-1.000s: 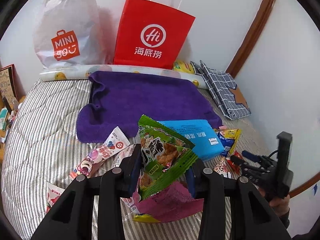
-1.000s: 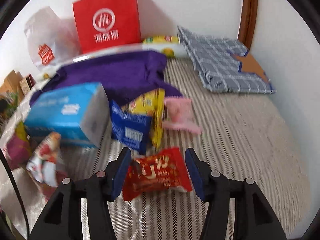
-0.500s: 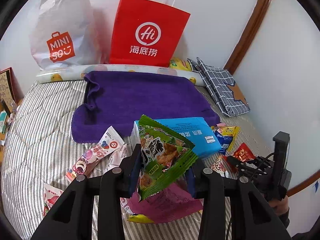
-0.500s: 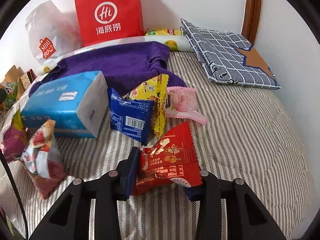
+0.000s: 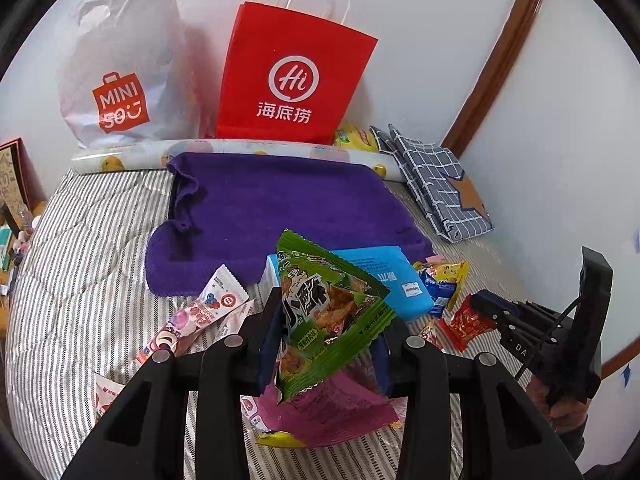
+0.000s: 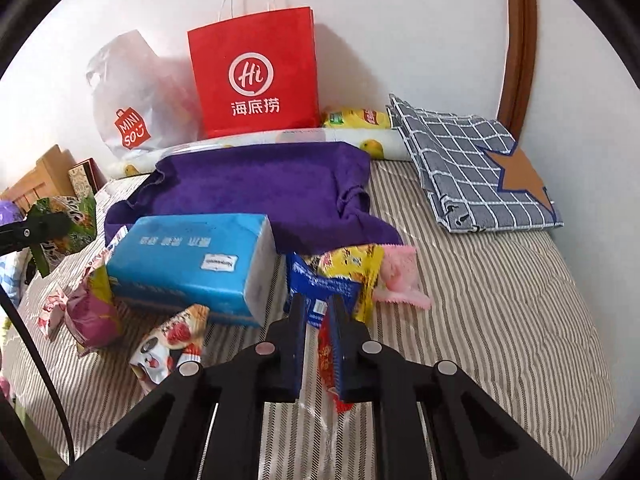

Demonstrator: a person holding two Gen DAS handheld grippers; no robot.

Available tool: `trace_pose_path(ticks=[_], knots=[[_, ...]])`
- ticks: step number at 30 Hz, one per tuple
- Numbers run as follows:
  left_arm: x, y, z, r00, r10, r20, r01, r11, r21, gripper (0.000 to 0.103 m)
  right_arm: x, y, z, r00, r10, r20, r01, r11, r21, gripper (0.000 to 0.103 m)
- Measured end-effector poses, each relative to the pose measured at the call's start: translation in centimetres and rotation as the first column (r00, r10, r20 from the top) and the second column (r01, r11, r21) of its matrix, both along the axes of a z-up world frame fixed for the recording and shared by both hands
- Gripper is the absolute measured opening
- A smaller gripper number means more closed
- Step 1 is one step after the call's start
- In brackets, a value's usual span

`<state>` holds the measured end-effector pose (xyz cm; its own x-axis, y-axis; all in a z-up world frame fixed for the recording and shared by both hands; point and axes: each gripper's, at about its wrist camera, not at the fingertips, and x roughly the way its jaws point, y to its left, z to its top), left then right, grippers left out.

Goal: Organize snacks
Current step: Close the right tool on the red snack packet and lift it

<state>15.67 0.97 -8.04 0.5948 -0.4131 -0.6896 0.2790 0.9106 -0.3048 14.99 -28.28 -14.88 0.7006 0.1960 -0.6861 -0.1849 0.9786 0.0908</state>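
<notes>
My left gripper (image 5: 326,316) is shut on a green snack packet (image 5: 326,312) and holds it above the striped bed. The packet also shows at the left edge of the right wrist view (image 6: 66,224). My right gripper (image 6: 320,316) is shut on a small red snack packet (image 6: 326,356), held edge-on and lifted off the bed; it shows in the left wrist view (image 5: 466,322) at the right. Loose snacks lie around a blue tissue pack (image 6: 192,264): a blue packet (image 6: 320,284), a yellow one (image 6: 352,264), a pink one (image 6: 400,280), a magenta one (image 5: 324,412).
A purple towel (image 5: 280,212) is spread behind the snacks. A red paper bag (image 5: 292,76) and a white Miniso plastic bag (image 5: 120,60) stand against the wall. A folded checked cloth (image 6: 472,172) lies at the right. Pink candy sachets (image 5: 200,312) lie at the left.
My right gripper closed on the red packet and lifted it off the bed, turning it edge-on. My left gripper kept hold of the green packet and barely moved.
</notes>
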Motion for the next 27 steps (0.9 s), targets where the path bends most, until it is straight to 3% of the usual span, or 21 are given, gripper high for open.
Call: trace_pose_path(ticks=[13, 17, 20, 23, 27], knots=[[0.3, 0.2, -0.7, 1.0, 0.002, -0.017, -0.003, 1.0, -0.016, 0.039, 0.0, -2.9, -3.1, 0.993, -0.076, -0.086, 0.075, 0.997, -0.025, 0.012], [0.4, -0.3, -0.9, 1.0, -0.005, -0.022, 0.005, 1.0, -0.01, 0.039, 0.1, -3.3, -4.1, 0.991, -0.08, -0.109, 0.079, 0.997, -0.019, 0.027], [0.4, -0.5, -1.0, 1.0, -0.009, -0.024, 0.009, 1.0, -0.007, 0.039, 0.2, -3.4, -4.3, 0.991, -0.093, -0.095, 0.091, 0.996, -0.025, 0.033], [0.4, -0.6, -1.1, 1.0, -0.009, -0.025, 0.008, 1.0, -0.004, 0.039, 0.8, -3.7, -4.5, 0.99, -0.115, -0.087, 0.113, 0.993, -0.026, 0.058], [0.5, -0.6, -1.3, 0.999, -0.005, -0.032, 0.005, 1.0, 0.003, 0.039, 2.2, -4.2, -5.6, 0.982, -0.158, -0.103, 0.153, 0.987, -0.047, 0.06]])
